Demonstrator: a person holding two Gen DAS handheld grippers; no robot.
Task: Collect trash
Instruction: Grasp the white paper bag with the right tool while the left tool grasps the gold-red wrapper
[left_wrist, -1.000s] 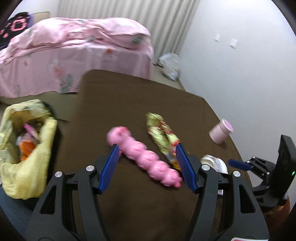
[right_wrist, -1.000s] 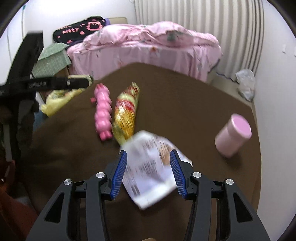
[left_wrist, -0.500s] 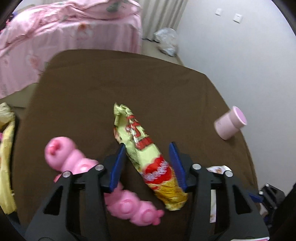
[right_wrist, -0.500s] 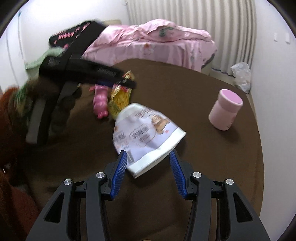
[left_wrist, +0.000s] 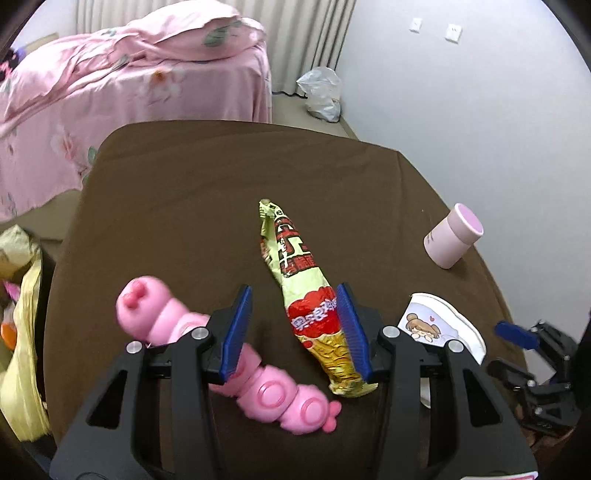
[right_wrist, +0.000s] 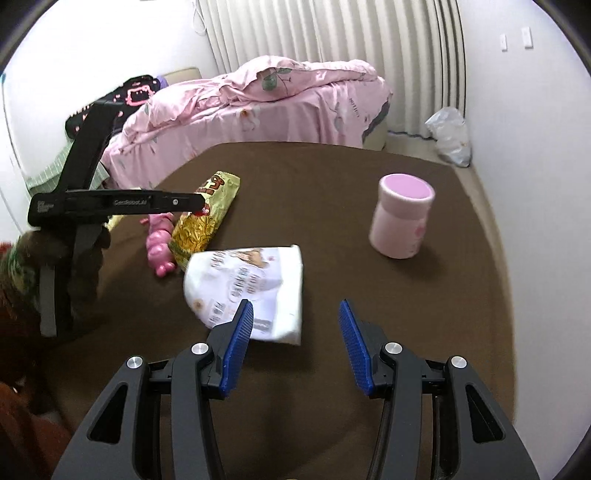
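A long yellow-green and red snack wrapper (left_wrist: 306, 295) lies on the brown table (left_wrist: 207, 177); it also shows in the right wrist view (right_wrist: 207, 218). My left gripper (left_wrist: 293, 310) is open, its fingers on either side of the wrapper's lower half, just above it. A white printed packet (right_wrist: 251, 288) lies flat on the table, in front of and left of my open, empty right gripper (right_wrist: 295, 332); the packet also shows in the left wrist view (left_wrist: 439, 325). A yellow trash bag (left_wrist: 22, 332) hangs at the table's left edge.
A pink segmented toy (left_wrist: 221, 354) lies left of the wrapper, partly under my left finger. A pink cylinder container (right_wrist: 402, 218) stands at the right of the table. A pink bed (right_wrist: 258, 107) is behind the table. A white plastic bag (right_wrist: 448, 134) sits on the floor.
My left gripper has moved right from over the pink toy to straddle the snack wrapper. The white packet has left my right gripper, which has opened wider, and lies on the table.
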